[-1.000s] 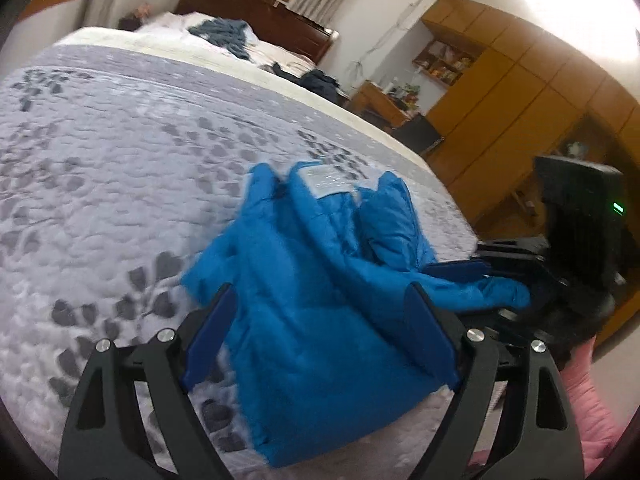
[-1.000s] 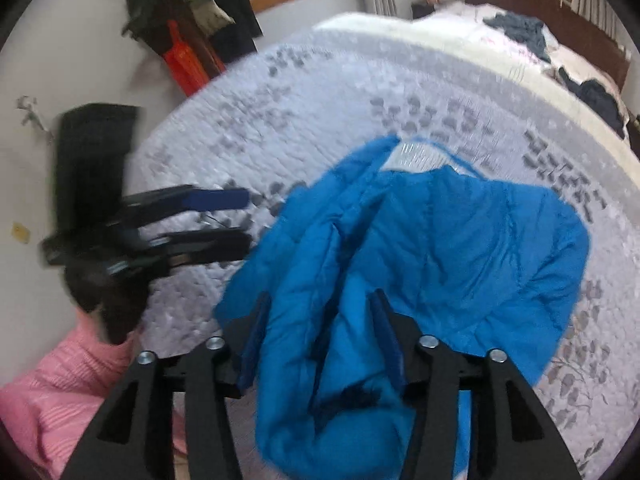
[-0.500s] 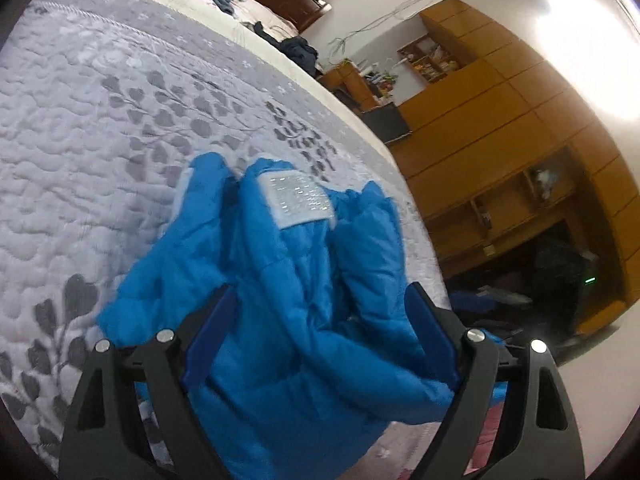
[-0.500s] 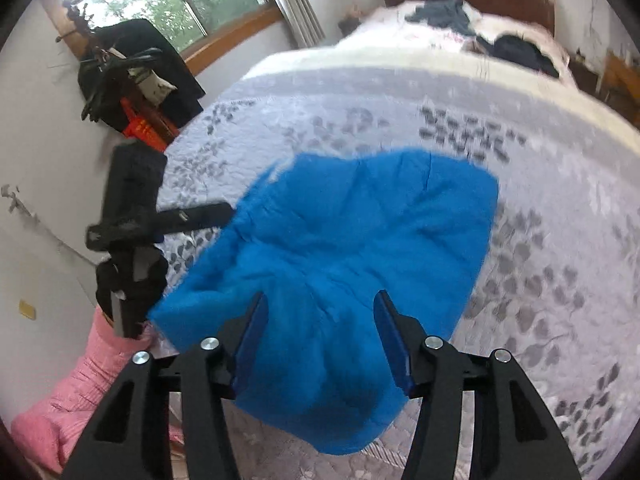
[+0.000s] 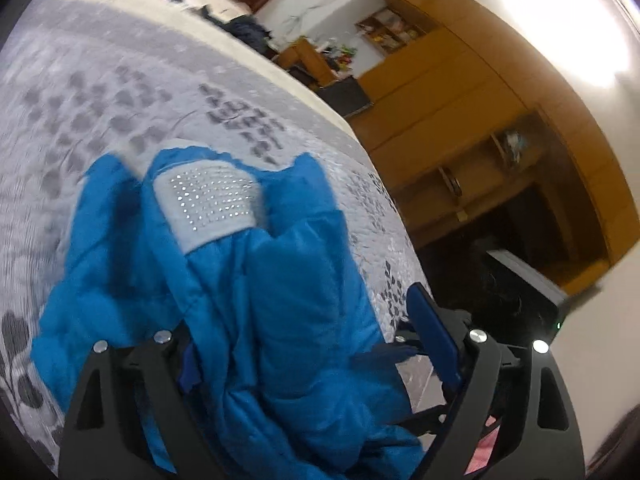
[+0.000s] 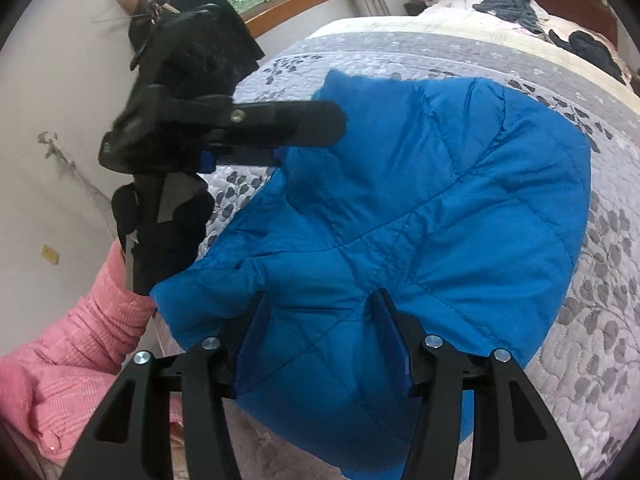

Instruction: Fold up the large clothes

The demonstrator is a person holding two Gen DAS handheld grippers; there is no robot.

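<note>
You've swung the jacket [image 6: 420, 208] over since a second ago, so its quilted back now faces your right gripper [image 6: 320, 344], jaws apart around its near hem, the left gripper [image 5: 312, 356] likewise spread, on the grey quilted bed [image 6: 592, 368], wooden cupboards [image 5: 460, 92] beyond.

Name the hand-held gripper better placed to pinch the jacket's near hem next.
Probably right: the right hand-held gripper has the blue quilted jacket's hem between its open fingers.

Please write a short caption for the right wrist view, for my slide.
Blue padded jacket spread on a grey leaf-patterned quilt, right gripper open at its near edge.
</note>
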